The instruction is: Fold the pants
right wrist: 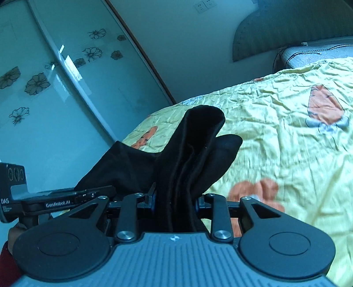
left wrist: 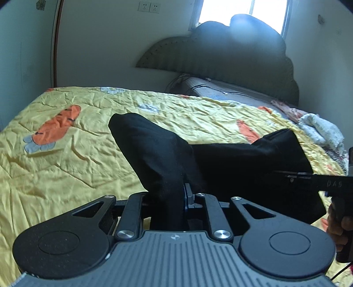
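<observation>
Now both grippers hold the pants (left wrist: 158,154) above the bed (left wrist: 66,154).
Left gripper (left wrist: 176,196) and right gripper (right wrist: 176,198) sit side by side, fingers clenched on bunched black cloth.

We are seeing black pants (left wrist: 167,159) covering the left gripper's (left wrist: 174,198) fingertips, perhaps fully; lower right, a hand (left wrist: 337,229) is running off-frame.

Daylight enters through the window (left wrist: 242,13) at the far right, blown out to white. The room stays dim with a cool blue cast. The glass door (right wrist: 55,77) carries pale reflections. Fisheye bending curves the edges; the near quilt (right wrist: 286,165) is blurred.
</observation>
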`<state>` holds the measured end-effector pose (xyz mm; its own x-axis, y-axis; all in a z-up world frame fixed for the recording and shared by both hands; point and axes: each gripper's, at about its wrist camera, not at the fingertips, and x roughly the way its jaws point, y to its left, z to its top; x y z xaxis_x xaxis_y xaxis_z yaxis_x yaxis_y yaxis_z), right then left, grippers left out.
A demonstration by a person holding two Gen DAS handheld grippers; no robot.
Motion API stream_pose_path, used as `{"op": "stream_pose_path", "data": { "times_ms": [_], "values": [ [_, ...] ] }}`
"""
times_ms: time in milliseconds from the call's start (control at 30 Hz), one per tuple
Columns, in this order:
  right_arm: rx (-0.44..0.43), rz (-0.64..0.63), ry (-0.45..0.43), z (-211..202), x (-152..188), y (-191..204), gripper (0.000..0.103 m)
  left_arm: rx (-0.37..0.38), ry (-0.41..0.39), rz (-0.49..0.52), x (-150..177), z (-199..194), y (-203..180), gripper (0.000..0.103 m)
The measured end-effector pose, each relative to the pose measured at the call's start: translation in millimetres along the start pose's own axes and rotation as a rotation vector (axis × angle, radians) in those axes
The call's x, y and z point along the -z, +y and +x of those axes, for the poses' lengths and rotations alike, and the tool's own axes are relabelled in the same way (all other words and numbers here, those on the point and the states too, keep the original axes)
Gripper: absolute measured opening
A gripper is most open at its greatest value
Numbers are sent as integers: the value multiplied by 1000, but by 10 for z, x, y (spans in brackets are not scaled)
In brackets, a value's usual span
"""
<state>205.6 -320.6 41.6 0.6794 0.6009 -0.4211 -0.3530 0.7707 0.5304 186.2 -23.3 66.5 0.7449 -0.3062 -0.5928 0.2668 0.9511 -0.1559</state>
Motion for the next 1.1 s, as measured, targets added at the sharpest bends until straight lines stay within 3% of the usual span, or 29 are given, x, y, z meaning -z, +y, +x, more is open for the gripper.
{"op": "stream_pose_path", "data": {
  "times_ms": [367, 433, 500, 600, 667, 800, 900, 1000, 1100],
  "values": [
    [116, 34, 65, 458, 119, -276, 31, -77, 85, -4, 150, 413, 122, 16],
    [137, 58, 77, 478, 150, -330, 37, -82, 92, -12, 161, 449, 150, 21],
    [177, 30, 94, 482, 173, -329, 48, -104, 103, -11, 171, 477, 158, 38],
    [242, -33, 92, 398, 210, -311, 60, -117, 107, -12, 200, 485, 173, 46],
    [282, -55, 71, 294, 228, -320, 62, -147, 105, -4, 226, 474, 168, 62],
    [422, -164, -25, 21, 288, -81, 62, -209, 102, -5, 292, 439, 207, 75],
    [394, -294, -71, -103, 385, 183, 64, -229, 99, -34, 330, 400, 249, 82],
    [317, -371, 14, 33, 489, 332, 65, -254, 97, -23, 363, 425, 252, 91],
    [415, -420, 102, 308, 580, 357, 65, -268, 99, -44, 365, 395, 269, 89]
  ]
}}
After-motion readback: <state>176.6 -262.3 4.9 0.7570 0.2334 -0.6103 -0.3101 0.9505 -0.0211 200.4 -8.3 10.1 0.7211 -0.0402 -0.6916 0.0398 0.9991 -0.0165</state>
